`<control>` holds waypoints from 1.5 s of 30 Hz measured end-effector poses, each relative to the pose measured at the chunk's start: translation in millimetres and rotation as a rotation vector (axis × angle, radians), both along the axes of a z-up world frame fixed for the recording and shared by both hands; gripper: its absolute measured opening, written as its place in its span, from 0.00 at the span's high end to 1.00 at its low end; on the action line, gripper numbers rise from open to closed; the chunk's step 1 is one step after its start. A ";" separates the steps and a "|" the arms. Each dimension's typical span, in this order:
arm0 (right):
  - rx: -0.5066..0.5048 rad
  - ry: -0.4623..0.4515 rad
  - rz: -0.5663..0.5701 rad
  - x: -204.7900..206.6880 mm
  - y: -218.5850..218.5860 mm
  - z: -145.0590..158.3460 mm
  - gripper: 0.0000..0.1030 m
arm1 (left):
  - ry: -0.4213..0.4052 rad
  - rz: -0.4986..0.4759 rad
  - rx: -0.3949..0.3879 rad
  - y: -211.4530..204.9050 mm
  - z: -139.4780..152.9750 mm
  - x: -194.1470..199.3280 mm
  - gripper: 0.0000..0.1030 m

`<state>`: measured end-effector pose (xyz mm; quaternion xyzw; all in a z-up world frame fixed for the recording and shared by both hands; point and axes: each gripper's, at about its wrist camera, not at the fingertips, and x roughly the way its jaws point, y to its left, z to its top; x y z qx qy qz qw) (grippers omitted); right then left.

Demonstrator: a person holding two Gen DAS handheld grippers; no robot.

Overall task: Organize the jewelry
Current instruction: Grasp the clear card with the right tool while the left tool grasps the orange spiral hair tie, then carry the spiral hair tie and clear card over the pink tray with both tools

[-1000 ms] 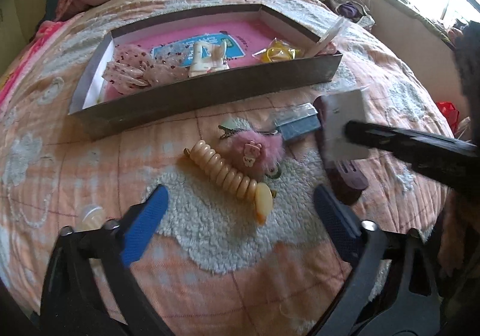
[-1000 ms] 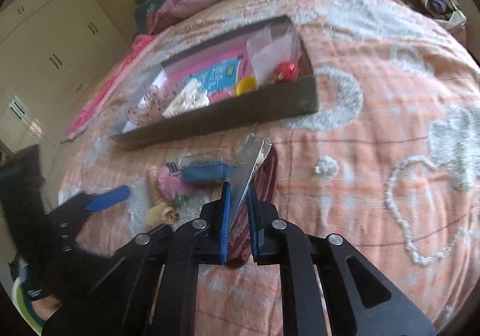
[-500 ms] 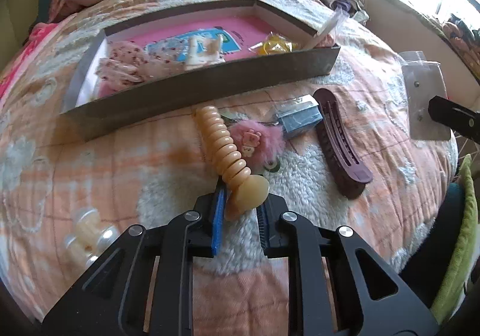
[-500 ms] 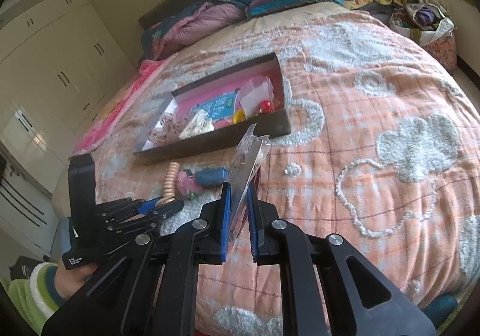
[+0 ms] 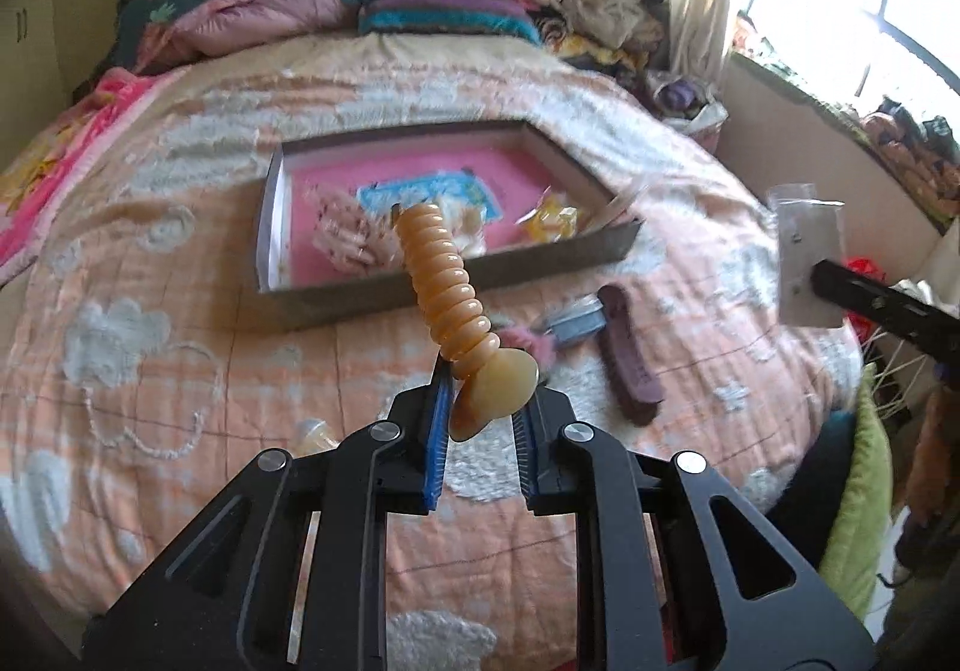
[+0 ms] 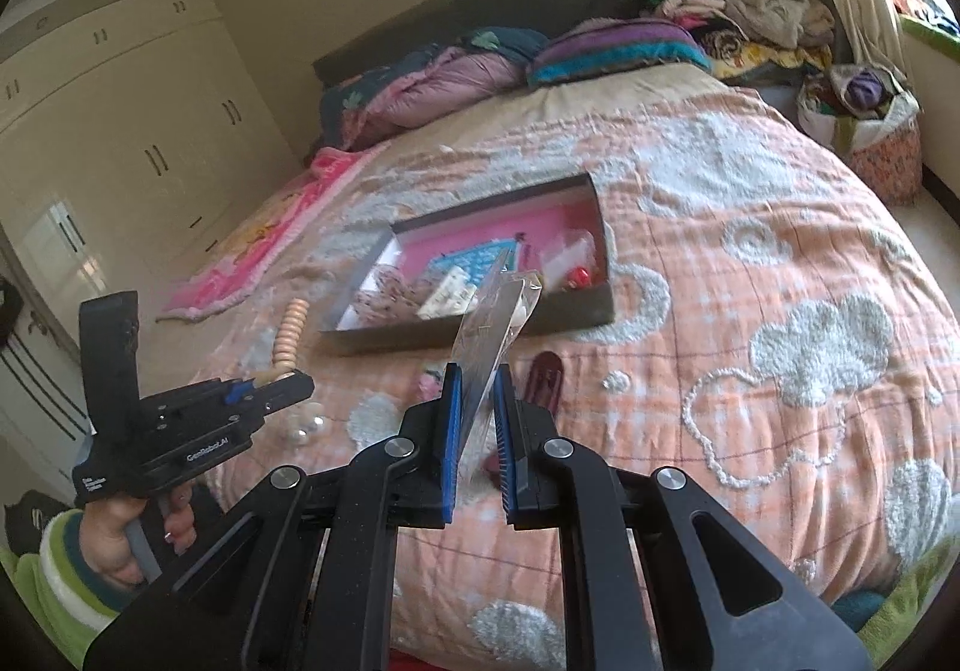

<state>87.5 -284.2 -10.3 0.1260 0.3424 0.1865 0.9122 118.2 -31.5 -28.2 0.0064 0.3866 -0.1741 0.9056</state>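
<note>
- You are in the carrying step: both claws hold a piece lifted above the bed [image 5: 180, 311], and neither piece is in the box [image 5: 456, 284] yet.
- Your left claw [image 5: 480, 413] is closed on the amber hair clip [image 5: 447, 287]. It grips the flat rounded end, and the ribbed body stands up and away from the pads, in front of the box.
- Your right claw [image 6: 477, 419] is closed on a clear plastic packet [image 6: 495, 323], pinched at its lower edge. The packet stands up, tilted, between the camera and the near wall of the box.
- The box lies open on the bed, with a pink floor. Inside are a patterned fabric piece, a cream piece and a yellow thing near the right end.
- I judge the next move is to bring each piece over the near wall, lower it onto a free part of the pink floor, then open the claw.
- The clip looks hard and glossy, so it may swing in the grip. The packet is thin and can bend.
- The dark maroon clip [image 5: 630, 353] and some small things wait on the bed, near the box.
</note>
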 end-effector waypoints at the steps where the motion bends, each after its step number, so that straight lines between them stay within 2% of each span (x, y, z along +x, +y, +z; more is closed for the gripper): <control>1: 0.000 -0.008 0.000 -1.0 1.3 3.3 0.90 | -0.008 -0.004 -0.006 -0.2 3.1 -1.6 0.89; 7: 0.016 -0.080 -0.002 -8.8 1.1 31.2 0.90 | -0.036 -0.010 -0.039 -3.2 18.7 2.6 0.89; 13: 0.034 -0.150 0.001 -7.1 0.0 58.2 0.90 | -0.068 0.004 -0.036 -1.8 30.6 11.1 0.89; 26: 0.012 -0.213 0.033 36.7 16.4 89.7 0.90 | -0.144 0.062 -0.038 12.6 58.9 42.9 0.89; 34: -0.021 -0.200 0.053 72.1 35.2 92.0 0.90 | -0.171 0.087 -0.054 26.8 70.7 66.6 0.89; 45: -0.051 -0.109 0.066 122.1 61.1 60.3 0.90 | -0.094 0.118 -0.037 38.5 40.2 100.4 0.89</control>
